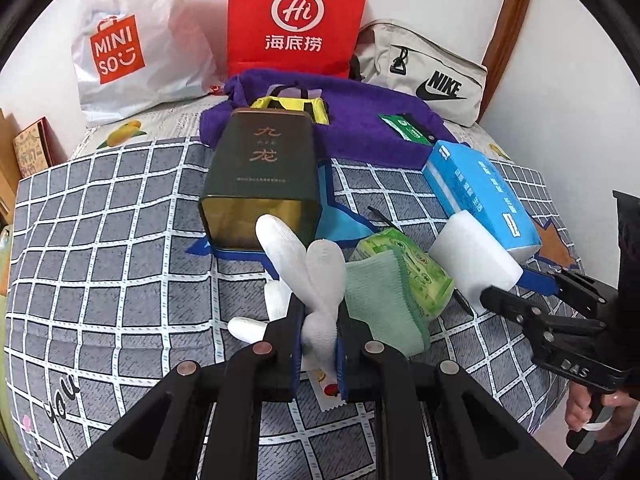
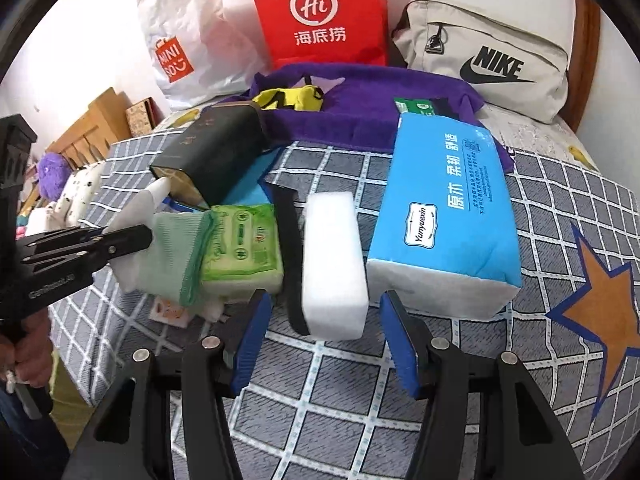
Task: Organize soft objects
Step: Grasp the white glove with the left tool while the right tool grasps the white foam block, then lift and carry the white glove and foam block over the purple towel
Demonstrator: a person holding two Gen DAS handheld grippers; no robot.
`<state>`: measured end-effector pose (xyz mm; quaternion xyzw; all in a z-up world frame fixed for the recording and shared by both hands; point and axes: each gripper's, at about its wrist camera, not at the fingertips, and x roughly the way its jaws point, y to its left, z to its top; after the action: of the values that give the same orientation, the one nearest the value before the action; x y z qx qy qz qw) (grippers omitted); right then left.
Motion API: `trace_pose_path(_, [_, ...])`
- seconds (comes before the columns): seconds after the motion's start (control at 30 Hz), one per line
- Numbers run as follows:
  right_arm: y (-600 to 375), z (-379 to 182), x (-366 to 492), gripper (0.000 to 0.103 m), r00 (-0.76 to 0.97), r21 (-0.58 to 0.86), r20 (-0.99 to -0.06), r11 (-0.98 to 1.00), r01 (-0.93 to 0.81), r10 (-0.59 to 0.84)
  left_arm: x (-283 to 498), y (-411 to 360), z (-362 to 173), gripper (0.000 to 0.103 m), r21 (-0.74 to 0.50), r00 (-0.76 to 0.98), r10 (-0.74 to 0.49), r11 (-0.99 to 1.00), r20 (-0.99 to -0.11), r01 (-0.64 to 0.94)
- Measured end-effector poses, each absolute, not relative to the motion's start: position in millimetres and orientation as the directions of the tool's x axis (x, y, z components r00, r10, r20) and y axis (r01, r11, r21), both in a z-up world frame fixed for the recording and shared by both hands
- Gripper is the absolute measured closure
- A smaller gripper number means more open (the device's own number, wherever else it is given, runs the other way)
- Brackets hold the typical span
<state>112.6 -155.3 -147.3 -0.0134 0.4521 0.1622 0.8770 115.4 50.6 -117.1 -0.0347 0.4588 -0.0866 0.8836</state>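
My left gripper point(image 1: 322, 312) is shut on a white knitted glove point(image 1: 308, 268) with a pale green cuff point(image 1: 380, 300); the glove's fingers stick up past the jaws. In the right wrist view, that gripper point(image 2: 136, 238) holds the glove point(image 2: 168, 240) beside a green wipes pack point(image 2: 240, 244). My right gripper point(image 2: 325, 300) is open, and the near end of a white foam block point(image 2: 334, 264) lies between its blue pads point(image 2: 252, 340) without touching them. A blue tissue pack point(image 2: 444, 216) lies just right of the block. From the left wrist view, the right gripper point(image 1: 506, 284) is at the foam block point(image 1: 472, 256).
A dark tin point(image 1: 260, 184) lies on its side on the checked bed cover point(image 1: 100, 260). Behind it are a purple towel point(image 1: 360, 120), a red paper bag point(image 1: 296, 16), a white shopping bag point(image 1: 132, 40) and a beige Nike bag point(image 1: 432, 72). A black strip point(image 2: 292, 260) lies left of the foam block.
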Motion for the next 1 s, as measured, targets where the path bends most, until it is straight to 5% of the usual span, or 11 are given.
trace_pose_path(0.13, [-154,-155,115,0.073,0.542,0.117,-0.797,0.949,-0.292,0.265,115,50,-119,0.090,-0.147,0.558,-0.193,0.981,-0.807,0.126])
trace_pose_path(1.0, [-182,-99,73,0.074,0.634,0.096,-0.711,0.935,-0.340,0.304,103,58,-66,0.090,-0.185,0.649,-0.230,0.973,-0.725,0.139])
